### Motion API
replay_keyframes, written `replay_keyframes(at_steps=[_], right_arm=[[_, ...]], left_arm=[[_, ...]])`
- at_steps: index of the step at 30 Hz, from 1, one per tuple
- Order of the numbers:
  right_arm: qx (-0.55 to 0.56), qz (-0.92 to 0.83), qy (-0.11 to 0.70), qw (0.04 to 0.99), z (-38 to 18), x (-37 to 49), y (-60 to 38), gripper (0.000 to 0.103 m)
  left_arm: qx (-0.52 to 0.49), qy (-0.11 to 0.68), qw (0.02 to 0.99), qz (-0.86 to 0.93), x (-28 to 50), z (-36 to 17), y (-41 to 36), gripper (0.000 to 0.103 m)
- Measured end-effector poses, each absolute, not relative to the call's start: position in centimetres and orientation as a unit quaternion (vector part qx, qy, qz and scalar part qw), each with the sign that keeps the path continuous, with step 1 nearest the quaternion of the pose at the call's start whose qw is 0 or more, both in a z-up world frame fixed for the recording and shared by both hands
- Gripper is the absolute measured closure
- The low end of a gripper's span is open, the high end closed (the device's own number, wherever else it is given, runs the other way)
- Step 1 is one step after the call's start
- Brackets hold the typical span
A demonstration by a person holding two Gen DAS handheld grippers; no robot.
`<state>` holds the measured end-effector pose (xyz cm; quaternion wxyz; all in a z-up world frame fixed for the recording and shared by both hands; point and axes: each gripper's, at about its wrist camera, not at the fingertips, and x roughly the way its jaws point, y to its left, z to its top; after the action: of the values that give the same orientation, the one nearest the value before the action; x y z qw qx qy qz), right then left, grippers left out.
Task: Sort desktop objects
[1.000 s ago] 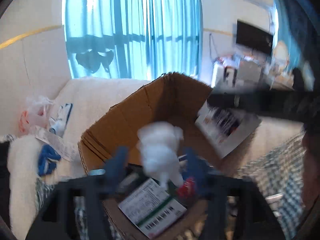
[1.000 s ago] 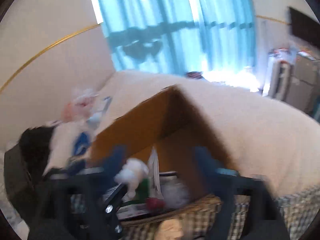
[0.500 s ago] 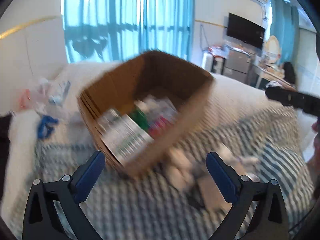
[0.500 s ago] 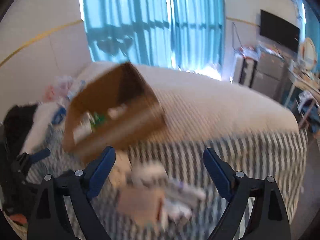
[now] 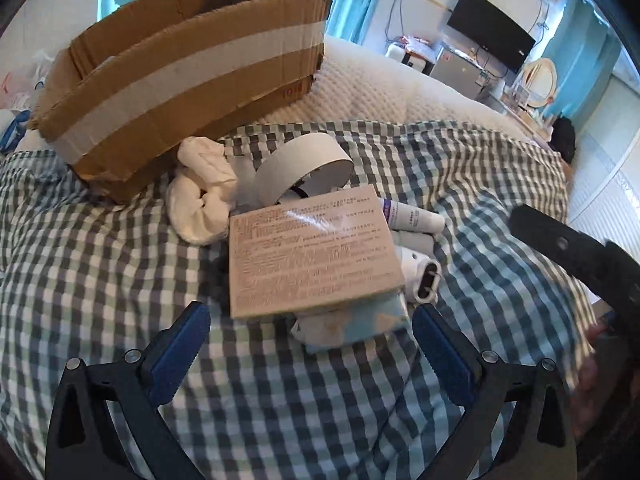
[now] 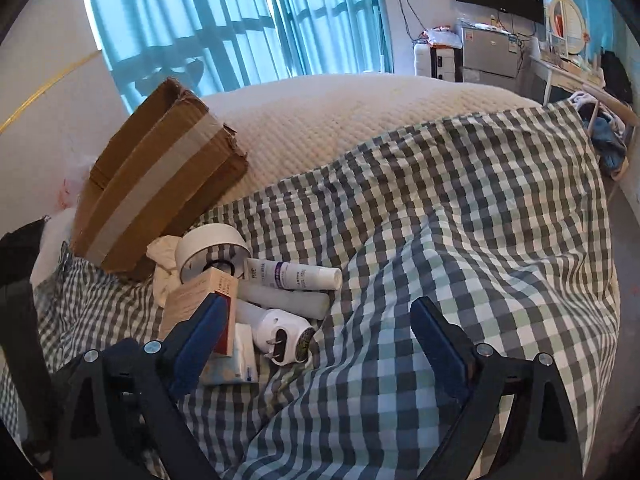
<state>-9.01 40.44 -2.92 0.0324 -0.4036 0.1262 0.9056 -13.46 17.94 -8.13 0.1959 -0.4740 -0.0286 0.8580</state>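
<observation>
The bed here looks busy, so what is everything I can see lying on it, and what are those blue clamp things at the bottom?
cardboard box: one, brown with pale tape, on the bed behind the pile
tape roll: one, white, leaning at the pile's far side
crumpled cloth: one, cream, between box and roll
flat carton: one, beige, printed, on top of the pile
tube: one, white with purple band, right of the carton
plug adapter: one, white, pile's near right
checked cover: one, green and grey, under everything
left gripper: blue pads, open, empty
right gripper: blue pads, jaws opening, empty
</observation>
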Motion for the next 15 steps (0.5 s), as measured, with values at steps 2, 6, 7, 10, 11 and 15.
replay_keyframes(at_steps=[2, 6, 7, 10, 11, 15], right_arm=[[-0.409, 0.902, 0.131, 0.025, -3.4, -9.0, 40.2, 0.01], [-0.41, 0.902, 0.134, 0.025, -3.4, -8.8, 40.3, 0.01], [-0.41, 0.902, 0.134, 0.026, -3.5, -8.8, 40.3, 0.01], [-0.411, 0.901, 0.132, 0.032, -3.5, -8.8, 40.1, 0.01], [-0.412, 0.901, 0.129, 0.034, -3.5, -8.9, 40.0, 0.01], [-0.415, 0.901, 0.12, 0.04, -3.6, -9.0, 39.8, 0.01]], left_arm=[[-0.475, -0.03, 0.193, 0.858, -14.1, -8.3, 18.3, 0.0], [-0.467, -0.031, 0.19, 0.863, -15.4, -8.7, 18.7, 0.0], [-0.466, -0.036, 0.188, 0.864, -15.6, -8.9, 18.8, 0.0], [-0.488, -0.051, 0.201, 0.848, -16.5, -9.6, 19.4, 0.0], [-0.488, -0.05, 0.197, 0.849, -16.6, -9.7, 19.7, 0.0], [-0.48, -0.014, 0.187, 0.857, -17.1, -10.3, 20.3, 0.0]])
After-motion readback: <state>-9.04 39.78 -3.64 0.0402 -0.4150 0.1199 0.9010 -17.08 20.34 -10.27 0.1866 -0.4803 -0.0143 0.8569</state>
